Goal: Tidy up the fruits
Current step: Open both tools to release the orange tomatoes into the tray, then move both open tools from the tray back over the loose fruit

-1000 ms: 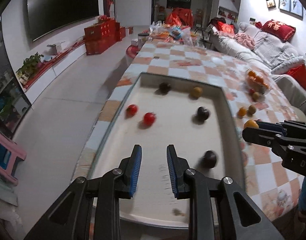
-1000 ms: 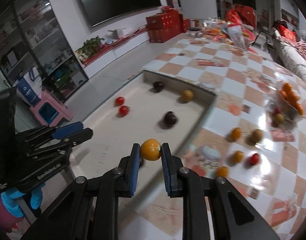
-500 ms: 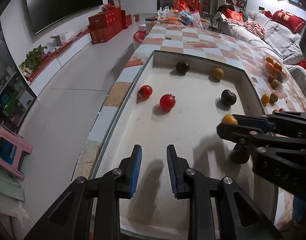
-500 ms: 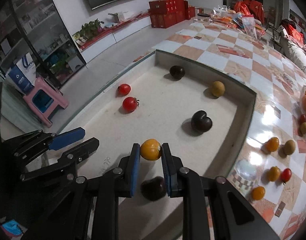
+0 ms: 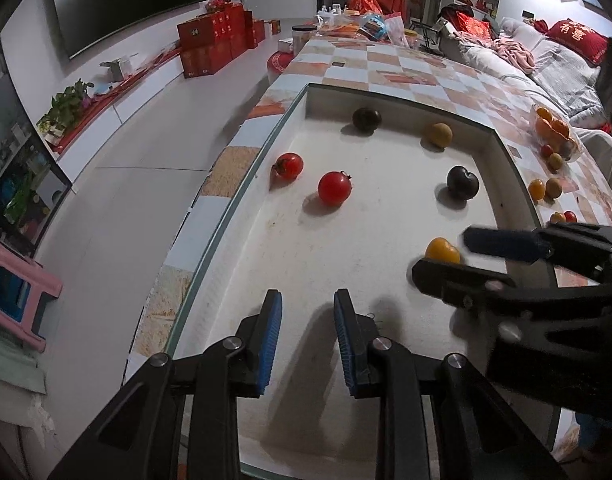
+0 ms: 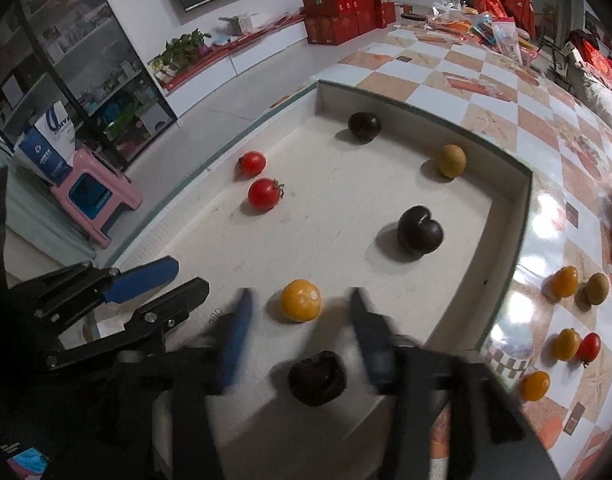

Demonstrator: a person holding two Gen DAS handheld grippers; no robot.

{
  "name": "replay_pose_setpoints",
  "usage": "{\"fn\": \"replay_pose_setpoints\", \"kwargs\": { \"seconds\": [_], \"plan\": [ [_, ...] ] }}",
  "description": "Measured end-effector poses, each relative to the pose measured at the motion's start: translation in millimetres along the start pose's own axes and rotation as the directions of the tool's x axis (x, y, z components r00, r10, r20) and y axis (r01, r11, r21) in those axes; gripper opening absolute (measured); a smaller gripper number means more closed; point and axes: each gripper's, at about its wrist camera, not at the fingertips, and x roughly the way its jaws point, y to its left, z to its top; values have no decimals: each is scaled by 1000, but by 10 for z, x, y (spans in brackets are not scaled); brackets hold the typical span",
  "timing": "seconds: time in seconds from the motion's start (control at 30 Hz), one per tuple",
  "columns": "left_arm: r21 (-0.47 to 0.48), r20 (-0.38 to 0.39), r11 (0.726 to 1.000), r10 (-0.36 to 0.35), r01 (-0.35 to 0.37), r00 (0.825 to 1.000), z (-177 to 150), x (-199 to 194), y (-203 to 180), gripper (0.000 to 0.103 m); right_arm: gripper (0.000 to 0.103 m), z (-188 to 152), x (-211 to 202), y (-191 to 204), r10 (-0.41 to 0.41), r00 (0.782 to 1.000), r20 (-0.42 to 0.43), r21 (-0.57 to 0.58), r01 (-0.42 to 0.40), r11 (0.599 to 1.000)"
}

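It was a family living room. A big dark television hung over a long low cabinet with a potted plant, red gift boxes were stacked on the floor, a sofa carried red cushions, and a checkered table ran down the middle.

- Left wrist view is looking forward and down along its own jaws, from the near end of the white tray, close above the tray floor, facing the far sofa.
- Right wrist view is sitting lower and nearer, angling across the tray toward the TV wall.
- Both views are sharing the tray interior, the orange fruit, and the checkered table.
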Motion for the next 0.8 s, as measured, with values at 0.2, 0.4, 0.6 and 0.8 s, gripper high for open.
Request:
{"fn": "replay_pose_setpoints", "kwargs": {
  "seconds": [0.2, 0.4, 0.6, 0.8],
  "plan": [
    [-24, 31, 1000, -3, 3, 1000, -30, -67, 22, 84, 78, 26, -145, -44, 54, 998, 36, 44, -56, 997],
    [-27, 13, 1000, -7, 7, 1000, -48, -97, 14, 84, 87, 39, -391, -100, 57, 994, 95, 73, -64, 995],
    [-20, 28, 1000, -23, 23, 999, -46, -188, -90, 84, 99, -26, -557, -244, 6, 993, 117, 96, -17, 995],
    [10, 51, 999, -47, 47, 998, -36, -325, -257, 84, 103, -175, -735, -470, -1, 990, 140, 139, -18, 990]
  ]
}}
